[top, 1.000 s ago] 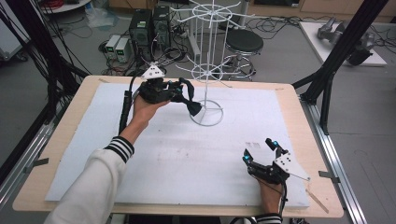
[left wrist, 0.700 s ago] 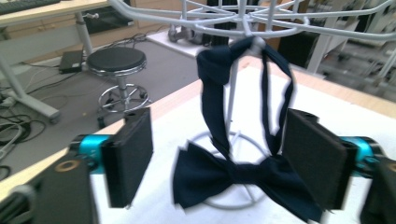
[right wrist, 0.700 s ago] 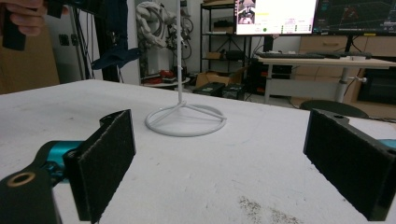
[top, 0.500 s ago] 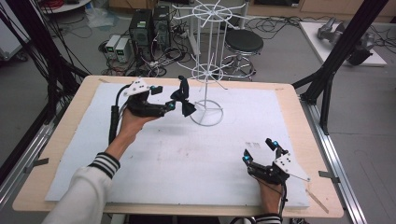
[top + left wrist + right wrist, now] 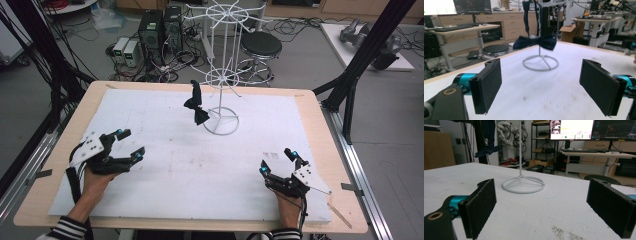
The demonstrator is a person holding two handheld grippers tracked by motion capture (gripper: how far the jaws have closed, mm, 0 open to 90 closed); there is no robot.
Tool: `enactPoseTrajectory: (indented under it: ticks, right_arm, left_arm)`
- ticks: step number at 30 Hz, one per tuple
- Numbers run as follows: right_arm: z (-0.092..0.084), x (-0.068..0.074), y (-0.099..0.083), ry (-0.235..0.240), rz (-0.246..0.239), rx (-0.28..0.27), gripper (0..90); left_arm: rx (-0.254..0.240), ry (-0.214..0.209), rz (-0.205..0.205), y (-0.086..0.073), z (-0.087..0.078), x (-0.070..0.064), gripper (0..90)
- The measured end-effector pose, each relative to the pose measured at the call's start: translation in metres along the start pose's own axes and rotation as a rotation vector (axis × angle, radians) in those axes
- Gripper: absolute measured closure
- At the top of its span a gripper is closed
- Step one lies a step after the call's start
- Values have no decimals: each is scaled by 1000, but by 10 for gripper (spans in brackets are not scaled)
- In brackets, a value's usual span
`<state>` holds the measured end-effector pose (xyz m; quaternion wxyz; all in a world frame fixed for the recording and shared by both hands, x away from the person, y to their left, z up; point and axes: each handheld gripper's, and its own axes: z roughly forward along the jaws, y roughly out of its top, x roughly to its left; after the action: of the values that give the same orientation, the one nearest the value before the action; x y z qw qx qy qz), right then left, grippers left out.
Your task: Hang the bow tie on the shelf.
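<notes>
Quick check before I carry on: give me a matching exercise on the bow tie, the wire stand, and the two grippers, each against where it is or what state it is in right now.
Things:
1. bow tie
2. wire stand
3. left gripper
4. right gripper

Places or states:
A. stands on a ring base toward the far side of the table
B. open and holding nothing, near the table's front right corner
C. hangs from an arm of the stand, clear of the tabletop
D. open and holding nothing, near the table's left edge

Pairs: 1-C, 2-A, 3-D, 4-B
</notes>
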<state>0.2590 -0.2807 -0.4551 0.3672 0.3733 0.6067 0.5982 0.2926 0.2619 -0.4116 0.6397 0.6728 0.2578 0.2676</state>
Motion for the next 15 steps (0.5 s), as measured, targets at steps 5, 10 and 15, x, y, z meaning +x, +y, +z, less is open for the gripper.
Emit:
enactPoseTrajectory:
  ticks: [5, 10, 15]
  right_arm:
    - [0, 0, 0, 0, 1, 0, 81]
    - [0, 0, 0, 0, 3, 1, 81]
    - [0, 0, 0, 0, 1, -1, 81]
  left_arm:
    - [-78, 46, -11, -21, -27, -1, 178]
    - [-91, 88, -32, -36, -33, 1, 177]
    - [-83, 106, -39, -45, -32, 2, 177]
